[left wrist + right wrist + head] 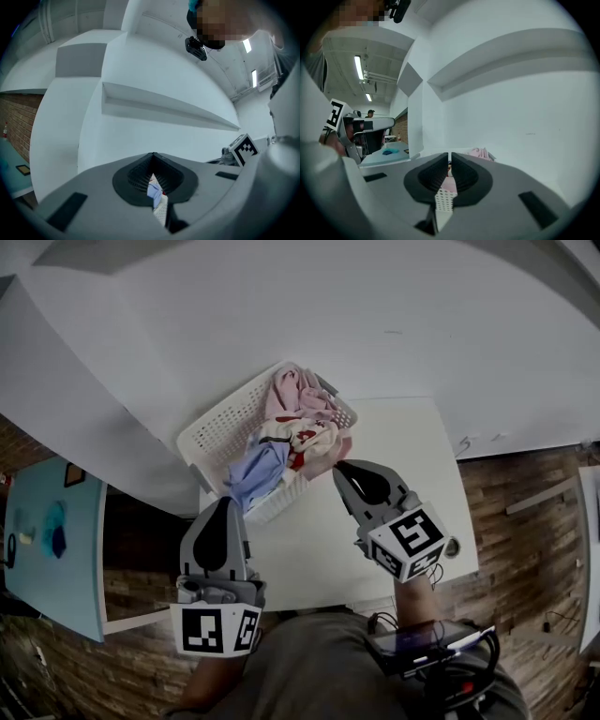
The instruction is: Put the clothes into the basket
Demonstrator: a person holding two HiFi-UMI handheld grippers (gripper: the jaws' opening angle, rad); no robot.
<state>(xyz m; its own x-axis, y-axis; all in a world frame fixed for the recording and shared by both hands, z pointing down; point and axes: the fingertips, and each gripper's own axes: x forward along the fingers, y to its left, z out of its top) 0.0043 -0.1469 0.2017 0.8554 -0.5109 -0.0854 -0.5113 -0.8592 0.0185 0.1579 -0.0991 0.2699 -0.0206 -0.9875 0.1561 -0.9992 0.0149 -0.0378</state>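
Note:
A white slatted basket [217, 432] stands on the white table [403, 474], against the wall. It holds a pink garment [295, 395], a white and red one [305, 442] and a light blue one [258, 474] that hangs over the near rim. My left gripper [223, 502] is shut and empty, just in front of the basket's near corner. My right gripper [339, 468] is shut and empty too, beside the basket's right end. In the left gripper view the blue cloth [153, 190] shows past the closed tips [153, 154]. In the right gripper view pink cloth [480, 153] lies beyond the gripper [449, 154].
A teal table [52, 549] with small items stands at the left, across a gap of brick-patterned floor [525, 521]. The white wall [281, 306] rises right behind the basket. A dark device [427, 643] hangs at the person's waist.

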